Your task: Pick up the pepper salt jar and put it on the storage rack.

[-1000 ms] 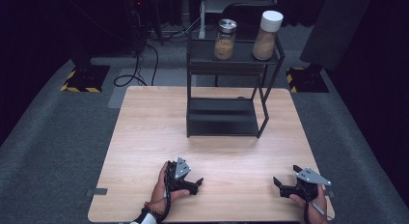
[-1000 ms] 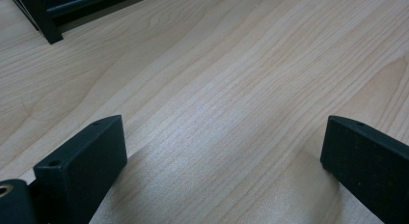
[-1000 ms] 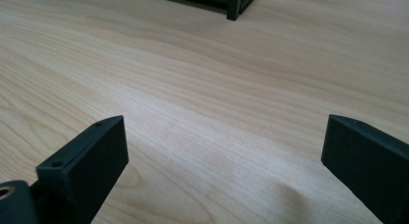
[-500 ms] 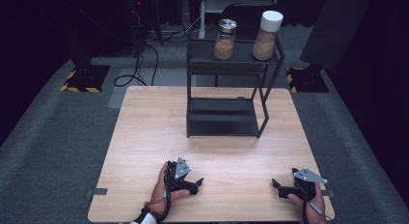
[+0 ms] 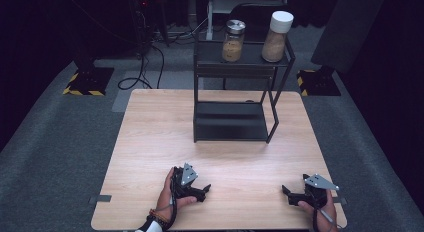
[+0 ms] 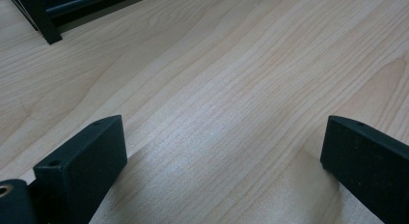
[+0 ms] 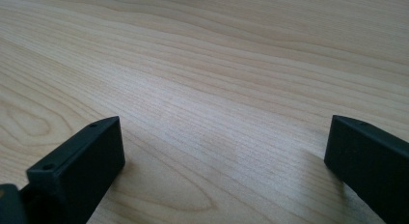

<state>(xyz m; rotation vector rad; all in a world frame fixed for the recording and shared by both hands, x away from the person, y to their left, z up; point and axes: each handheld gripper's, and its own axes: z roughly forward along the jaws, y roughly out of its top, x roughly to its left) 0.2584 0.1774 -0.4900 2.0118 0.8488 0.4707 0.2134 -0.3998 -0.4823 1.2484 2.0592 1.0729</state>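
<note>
Two spice jars (image 5: 233, 41) upright on black rack (image 5: 235, 92), side by side

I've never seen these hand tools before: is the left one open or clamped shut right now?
Open. In the left gripper view its two black fingers stand wide apart, with only bare wooden table between them.

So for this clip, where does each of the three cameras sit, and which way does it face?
High view: above the person's side, looking forward and down on the table, rack and two jars; both hands show.
Left gripper view: rides the left gripper, looking along its spread jaws over the wood to a rack foot.
Right gripper view: rides the right gripper, jaws spread, facing bare wood.
Shared: high and left gripper views both show the rack.
</note>
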